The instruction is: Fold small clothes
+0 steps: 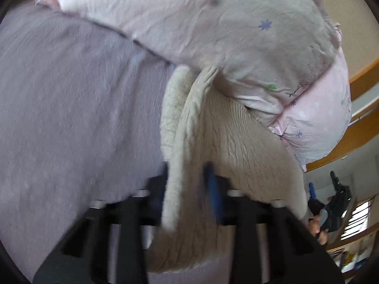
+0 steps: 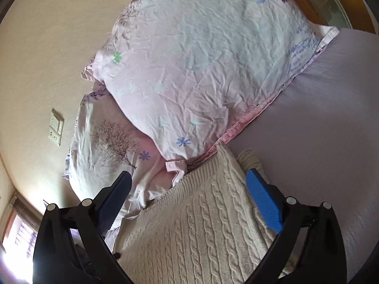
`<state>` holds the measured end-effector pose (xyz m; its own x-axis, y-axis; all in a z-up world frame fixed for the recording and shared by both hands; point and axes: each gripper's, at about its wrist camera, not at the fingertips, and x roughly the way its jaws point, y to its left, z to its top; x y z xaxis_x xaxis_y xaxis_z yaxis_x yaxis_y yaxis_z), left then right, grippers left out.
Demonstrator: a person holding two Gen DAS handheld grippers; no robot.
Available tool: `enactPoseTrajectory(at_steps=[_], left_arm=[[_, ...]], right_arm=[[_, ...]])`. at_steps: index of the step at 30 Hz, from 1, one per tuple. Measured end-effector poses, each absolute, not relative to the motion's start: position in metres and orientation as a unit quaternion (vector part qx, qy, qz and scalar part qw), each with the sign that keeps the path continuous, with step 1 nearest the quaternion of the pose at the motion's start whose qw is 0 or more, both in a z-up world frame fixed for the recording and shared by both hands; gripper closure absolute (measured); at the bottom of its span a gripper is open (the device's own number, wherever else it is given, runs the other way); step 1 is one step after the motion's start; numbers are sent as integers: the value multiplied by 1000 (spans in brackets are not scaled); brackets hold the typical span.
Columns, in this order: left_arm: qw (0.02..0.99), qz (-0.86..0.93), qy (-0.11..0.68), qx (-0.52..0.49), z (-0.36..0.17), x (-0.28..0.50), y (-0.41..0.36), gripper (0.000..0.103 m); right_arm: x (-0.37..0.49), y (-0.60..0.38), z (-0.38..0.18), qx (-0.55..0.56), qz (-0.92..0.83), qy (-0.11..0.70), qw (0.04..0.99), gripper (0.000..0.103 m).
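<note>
A cream cable-knit sweater (image 1: 239, 142) lies on a lilac bedsheet (image 1: 71, 108). In the left wrist view, my left gripper (image 1: 189, 177) is shut on a folded edge of the sweater, which hangs between its blue-padded fingers and is lifted off the bed. In the right wrist view, the sweater (image 2: 201, 224) spreads flat below my right gripper (image 2: 189, 184). That gripper is open wide, its fingers either side of the knit and not gripping it. The right gripper and the hand holding it also show small at the right of the left wrist view (image 1: 331, 203).
Two pink floral pillows (image 2: 201, 59) lie against the sweater's far edge. A wooden bed frame (image 1: 362, 123) runs along the right. A beige wall with a switch plate (image 2: 56, 130) is behind the pillows. A bright window (image 2: 19, 241) is at lower left.
</note>
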<state>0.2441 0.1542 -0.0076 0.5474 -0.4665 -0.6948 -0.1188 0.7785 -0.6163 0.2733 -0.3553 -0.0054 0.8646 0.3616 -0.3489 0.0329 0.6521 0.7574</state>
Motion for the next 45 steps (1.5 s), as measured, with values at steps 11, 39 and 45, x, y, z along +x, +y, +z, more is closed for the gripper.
enactPoseTrajectory(at_steps=[11, 39, 45], left_arm=[[813, -287, 348, -369, 95, 256, 55, 89], [830, -327, 399, -210, 58, 224, -20, 38], [825, -328, 401, -223, 43, 220, -12, 38]], right_arm=[[260, -375, 11, 386, 80, 213, 894, 4], [175, -370, 41, 316, 159, 255, 900, 17], [185, -320, -15, 381, 211, 372, 820, 26]])
